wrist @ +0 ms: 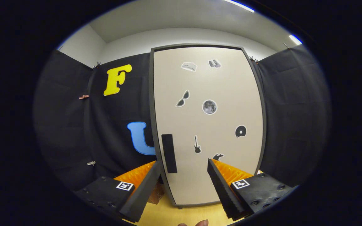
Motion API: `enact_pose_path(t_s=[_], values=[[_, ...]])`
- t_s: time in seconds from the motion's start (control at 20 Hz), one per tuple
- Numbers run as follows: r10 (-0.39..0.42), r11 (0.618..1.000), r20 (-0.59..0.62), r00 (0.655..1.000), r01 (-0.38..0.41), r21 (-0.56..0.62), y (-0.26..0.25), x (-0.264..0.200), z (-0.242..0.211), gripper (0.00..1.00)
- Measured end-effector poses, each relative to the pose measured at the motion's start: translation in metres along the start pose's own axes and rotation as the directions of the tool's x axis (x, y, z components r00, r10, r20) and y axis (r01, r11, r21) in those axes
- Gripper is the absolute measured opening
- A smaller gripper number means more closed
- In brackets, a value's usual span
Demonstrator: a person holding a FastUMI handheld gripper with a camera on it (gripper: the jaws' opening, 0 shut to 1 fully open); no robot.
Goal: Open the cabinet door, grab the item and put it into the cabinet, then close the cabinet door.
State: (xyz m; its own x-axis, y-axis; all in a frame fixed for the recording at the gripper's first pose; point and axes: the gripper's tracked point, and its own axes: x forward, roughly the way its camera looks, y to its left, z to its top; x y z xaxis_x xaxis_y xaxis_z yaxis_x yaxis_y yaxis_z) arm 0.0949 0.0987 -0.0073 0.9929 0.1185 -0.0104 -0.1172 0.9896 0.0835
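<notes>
Cabinet door (211,125) is seen closed, filling the centre of the frame from just under the ceiling line down to the wooden tabletop (181,215) at the bottom; it is pale, framed in a dark edge, and carries several small stickers. A dark vertical handle (169,153) is set at the door's lower left, close to the left edge of the frame of the door. The gripper (184,166) is held in front of the door with its fingers spread apart and nothing between them; the handle appears just inside the left finger (143,191), beyond its tip, and no contact is visible. A brownish object (156,193) is glimpsed low, beside the left finger at the cabinet's left foot; whether this is the item to be stored cannot be told. Fingertips of a person (200,223) show at the bottom centre. Opening is judged not yet begun. Risks noted: the handle sits off-centre toward the left finger, so a straight advance could bring one finger onto the door face instead of around the handle. The handle looks flat and shallow, so a grip on it may slip when pulled. Hinge side is not discernible, so a pull in the wrong direction could drag the cabinet across the table. The low object could be knocked by the left finger or the swinging door.
</notes>
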Motion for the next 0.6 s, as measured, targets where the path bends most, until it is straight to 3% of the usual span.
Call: enact_pose_path(t_s=[0.5, 0.55, 0.6], values=[[-0.029, 0.999, 0.005, 1.0, 0.029, -0.036, 0.021, 0.105, -0.036, 0.97], [-0.031, 0.998, 0.008, 0.999, 0.031, -0.049, 0.021, 0.112, -0.039, 0.96], [-0.029, 0.998, 0.006, 1.0, 0.03, -0.053, 0.022, 0.117, -0.042, 0.86]])
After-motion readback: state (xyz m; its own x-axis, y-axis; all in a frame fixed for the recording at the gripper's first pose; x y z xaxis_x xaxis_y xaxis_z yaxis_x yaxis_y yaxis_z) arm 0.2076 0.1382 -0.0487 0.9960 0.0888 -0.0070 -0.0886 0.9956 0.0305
